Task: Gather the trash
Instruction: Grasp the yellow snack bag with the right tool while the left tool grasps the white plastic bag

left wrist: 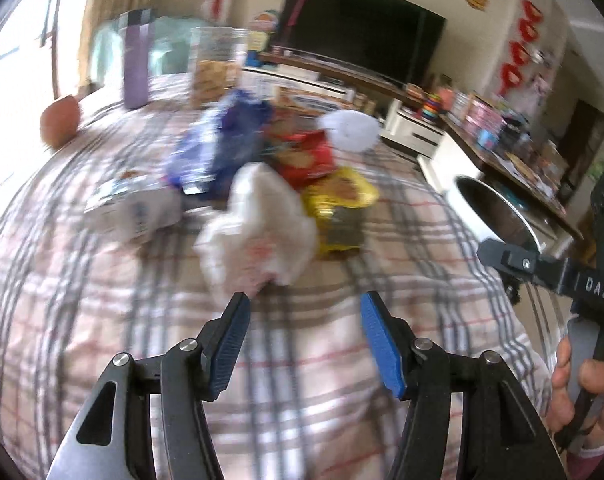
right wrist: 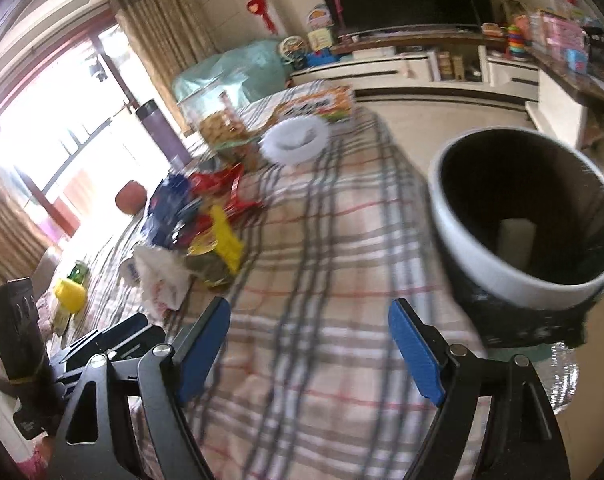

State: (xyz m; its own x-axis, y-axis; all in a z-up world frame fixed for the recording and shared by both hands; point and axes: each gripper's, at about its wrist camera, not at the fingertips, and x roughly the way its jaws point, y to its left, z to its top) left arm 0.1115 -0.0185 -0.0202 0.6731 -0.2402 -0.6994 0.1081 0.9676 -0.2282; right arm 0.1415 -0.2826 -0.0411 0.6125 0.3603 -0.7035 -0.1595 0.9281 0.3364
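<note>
Plaid tablecloth [left wrist: 102, 300]: crumpled white paper wrapper [left wrist: 258, 224] sits just ahead of your left gripper [left wrist: 305, 300], jaws apart, empty. Your right gripper [right wrist: 310, 308] gapes empty too; white-rimmed black bin [right wrist: 526, 216] ahead-right.

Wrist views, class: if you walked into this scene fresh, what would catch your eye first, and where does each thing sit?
A heap of bright wrappers, with a crumpled white bag in front and red, yellow and blue packets behind, lies mid-table on the plaid tablecloth. A white-rimmed bin with a dark liner stands off the table's right edge. Both the left gripper and right gripper hang open and empty.
</note>
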